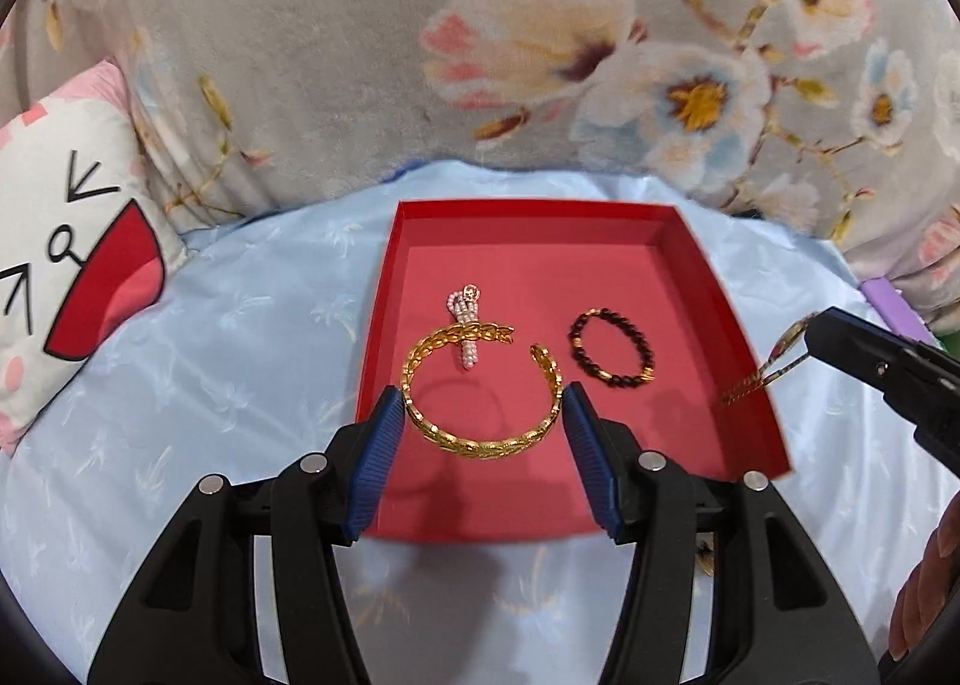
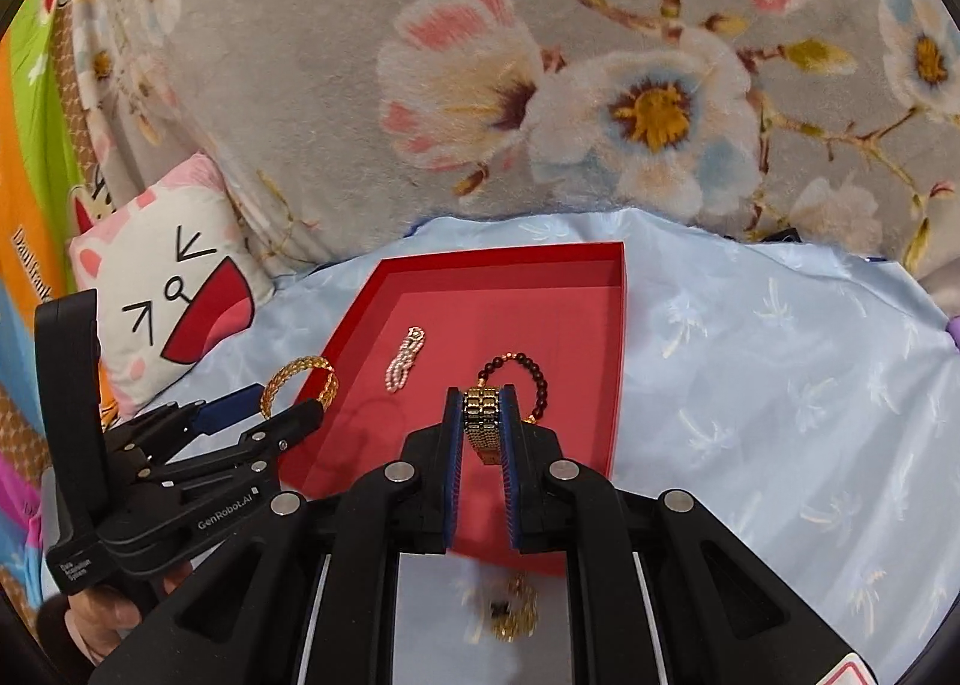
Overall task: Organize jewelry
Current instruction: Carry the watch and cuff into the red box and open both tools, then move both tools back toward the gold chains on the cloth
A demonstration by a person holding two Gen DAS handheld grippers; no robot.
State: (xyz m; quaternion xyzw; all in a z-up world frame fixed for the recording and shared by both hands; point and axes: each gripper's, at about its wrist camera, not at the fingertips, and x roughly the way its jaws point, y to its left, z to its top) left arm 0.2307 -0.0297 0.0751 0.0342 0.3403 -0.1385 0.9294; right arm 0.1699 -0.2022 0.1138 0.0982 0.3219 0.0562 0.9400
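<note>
A red tray (image 1: 708, 265) lies on a light blue cloth. In it rest a small pearl piece (image 1: 465, 325) and a dark bead bracelet (image 1: 609, 352). My left gripper (image 1: 480, 400) is shut on a gold open bangle (image 1: 432, 421), with its blue pads pressing on both sides. The right wrist view shows this bangle (image 2: 300, 373) held above the tray's left edge. My right gripper (image 2: 483, 406) is shut on a gold link bracelet (image 2: 482, 421) that hangs over the tray's near part. From the left wrist camera that gripper (image 1: 810, 340) enters at the right.
A blurred gold piece (image 2: 513, 607) lies on the blue cloth (image 2: 780, 385) in front of the tray. A cartoon-face pillow (image 1: 66, 265) sits at the left. A grey floral blanket (image 1: 360, 54) rises behind. A purple object (image 1: 888, 301) shows at the right edge.
</note>
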